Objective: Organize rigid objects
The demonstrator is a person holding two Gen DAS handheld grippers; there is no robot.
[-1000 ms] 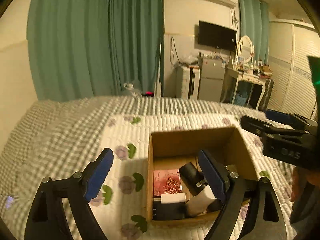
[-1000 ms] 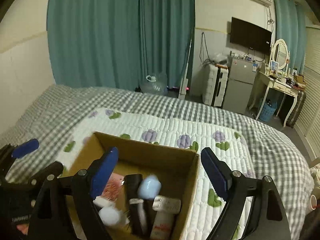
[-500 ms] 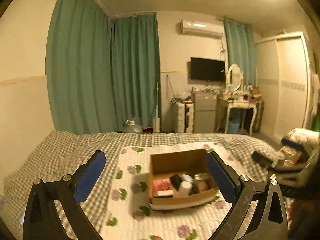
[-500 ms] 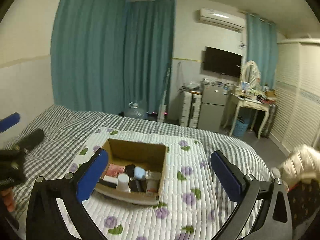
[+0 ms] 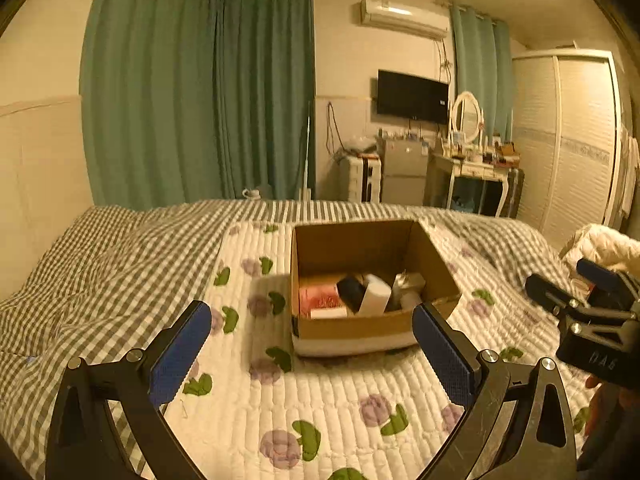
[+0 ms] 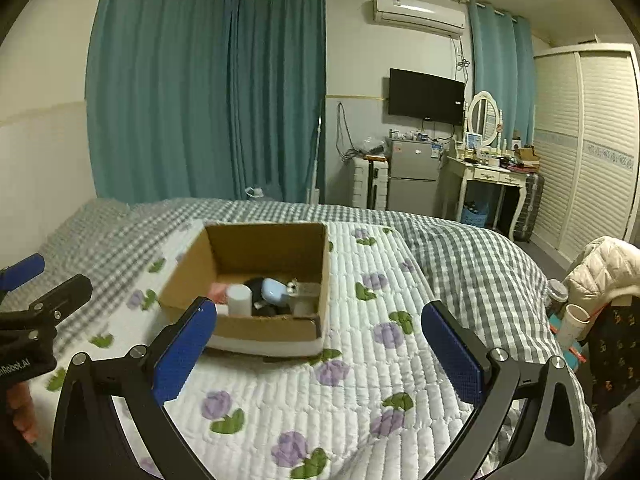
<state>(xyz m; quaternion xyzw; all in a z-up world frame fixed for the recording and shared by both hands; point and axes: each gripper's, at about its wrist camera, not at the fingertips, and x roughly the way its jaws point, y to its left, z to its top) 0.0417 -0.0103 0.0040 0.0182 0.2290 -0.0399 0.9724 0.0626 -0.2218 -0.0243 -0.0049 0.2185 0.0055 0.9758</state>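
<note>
The cardboard box (image 5: 370, 280) sat on the floral quilt (image 5: 320, 408) spread over the bed, holding a pink packet (image 5: 320, 298), a white bottle (image 6: 239, 299) and a pale blue case (image 6: 274, 290). Both the left tongs (image 5: 312, 344) and right tongs (image 6: 320, 344) hung spread wide and empty, short of the box.

Box (image 5: 372, 280) on quilt (image 5: 320, 400) on bed (image 5: 100, 264), ahead of left tool (image 5: 312, 344), slightly right of its centre; ahead-left of right tool (image 6: 320, 344). Several small items packed inside box at near wall. Right tool off to right of left tool. Fridge (image 6: 412, 176), dressing table (image 6: 488, 176) far behind bed, wardrobe (image 6: 592, 152) far right.
</note>
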